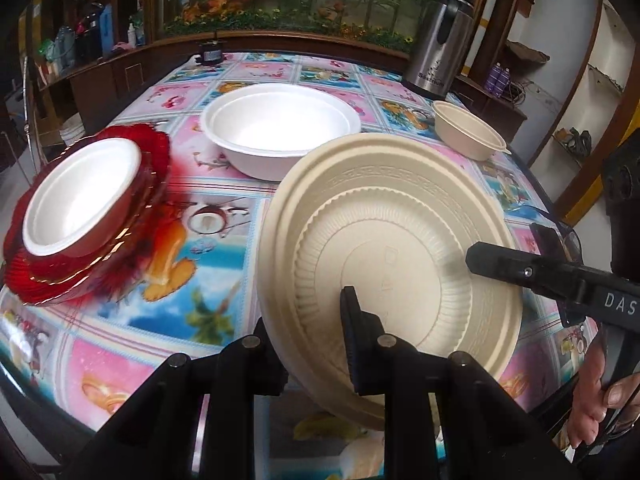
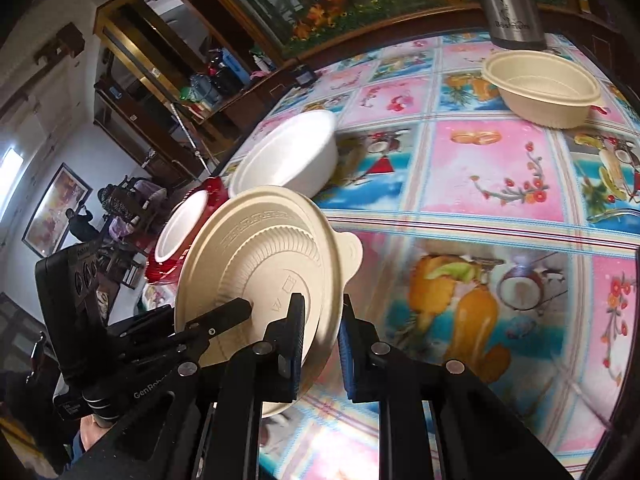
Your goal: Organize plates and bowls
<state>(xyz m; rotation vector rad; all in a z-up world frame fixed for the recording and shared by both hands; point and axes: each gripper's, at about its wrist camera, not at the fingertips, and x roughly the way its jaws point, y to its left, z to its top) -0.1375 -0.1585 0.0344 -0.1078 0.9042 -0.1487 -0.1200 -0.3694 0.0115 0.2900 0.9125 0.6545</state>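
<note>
Tilting steeply off the glossy, cartoon-printed plastic tablecloth [image 1: 208,240], a round cream-coloured moulded-fibre lid [image 1: 384,240] with a ribbed inner ring, an embossed key-pattern band and a small rounded tab on its edge is held between both tools. The left gripper [image 1: 310,344], black and hard-edged with ridged pads, has its jaws drawn together on the lid's near rim at about 6 o'clock in the left wrist view, one finger on the inner face and the other behind it. The right gripper [image 2: 320,344] is likewise clamped on the lid's rim, its blue-faced pads pinching the thin edge at about 6 o'clock in the right wrist view; in the left view its black finger crosses the lid at 3 o'clock, with part of a person's hand [image 1: 600,412] behind it. Farther out at 9 o'clock in the left view sits a small smooth white foam bowl [image 1: 80,196] nested on a stack of scalloped, translucent red glass plates [image 1: 52,280]. Beyond the lid at 12 o'clock stands a larger, matte white foam bowl [image 1: 280,124], wide and shallow. At 1 o'clock, well apart from it, rests a cream fibre bowl [image 1: 466,130] with a flanged lip. Behind that, at the table's far edge, stands a brushed stainless-steel flask [image 1: 440,44] with a black handle.
</note>
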